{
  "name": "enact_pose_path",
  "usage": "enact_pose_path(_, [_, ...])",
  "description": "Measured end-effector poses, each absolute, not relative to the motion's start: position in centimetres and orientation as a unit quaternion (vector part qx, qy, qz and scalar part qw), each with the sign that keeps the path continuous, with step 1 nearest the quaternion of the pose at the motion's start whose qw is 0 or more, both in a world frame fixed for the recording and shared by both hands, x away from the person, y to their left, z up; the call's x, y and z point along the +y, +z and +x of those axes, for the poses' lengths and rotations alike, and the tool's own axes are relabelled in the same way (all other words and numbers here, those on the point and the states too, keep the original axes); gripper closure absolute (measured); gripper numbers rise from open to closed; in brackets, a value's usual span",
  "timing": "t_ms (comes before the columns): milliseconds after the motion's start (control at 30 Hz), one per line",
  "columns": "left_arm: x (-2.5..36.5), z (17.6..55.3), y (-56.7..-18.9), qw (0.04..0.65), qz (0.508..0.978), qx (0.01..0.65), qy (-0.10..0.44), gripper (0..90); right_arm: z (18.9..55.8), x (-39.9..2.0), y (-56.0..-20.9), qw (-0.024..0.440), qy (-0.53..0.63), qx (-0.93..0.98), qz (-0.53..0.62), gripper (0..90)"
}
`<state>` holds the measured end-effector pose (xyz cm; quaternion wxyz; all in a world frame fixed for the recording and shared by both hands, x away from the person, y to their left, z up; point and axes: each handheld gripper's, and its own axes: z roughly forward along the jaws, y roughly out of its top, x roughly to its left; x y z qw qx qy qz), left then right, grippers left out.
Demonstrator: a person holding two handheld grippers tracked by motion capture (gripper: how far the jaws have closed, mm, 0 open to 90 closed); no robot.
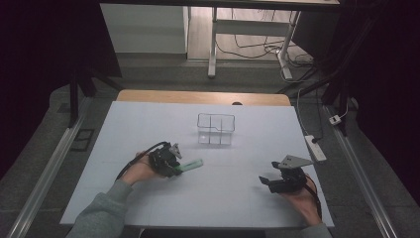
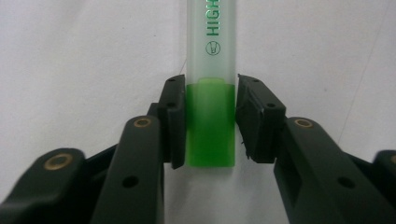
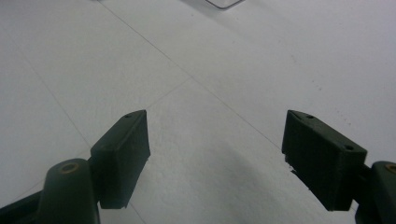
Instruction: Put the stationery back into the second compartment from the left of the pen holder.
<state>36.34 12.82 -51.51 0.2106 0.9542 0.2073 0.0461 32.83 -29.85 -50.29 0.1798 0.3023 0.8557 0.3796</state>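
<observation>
A highlighter (image 1: 190, 165) with a frosted barrel and green end lies on the white table cover, left of centre. My left gripper (image 1: 174, 167) is at its near end. In the left gripper view the green end of the highlighter (image 2: 210, 135) sits between the jaws of the left gripper (image 2: 208, 88), both pads against its sides. The barrel runs straight away from the camera. My right gripper (image 1: 265, 179) rests low at the right front of the table, jaws spread wide. In the right gripper view that gripper (image 3: 217, 140) has nothing but bare cover between its pads.
A clear plastic box (image 1: 216, 129) with compartments stands at the middle back of the white cover (image 1: 148, 124); its corner shows (image 3: 224, 3) at the top of the right gripper view. A white power strip (image 1: 315, 147) lies off the table's right edge.
</observation>
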Motion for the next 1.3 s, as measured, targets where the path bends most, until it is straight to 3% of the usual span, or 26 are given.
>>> enact_pose_path(567, [12.4, 35.8, -51.3, 0.207, 0.953, 0.212, 0.067, 66.8, 32.7, -29.8, -50.2, 0.184, 0.384, 0.854, 0.299, 23.9])
enact_pose_path(1300, [15.3, 34.7, -48.5, 0.295, 0.927, 0.219, 0.074, 66.8, 32.7, -29.6, -50.1, 0.185, 0.387, 0.855, 0.293, 24.0])
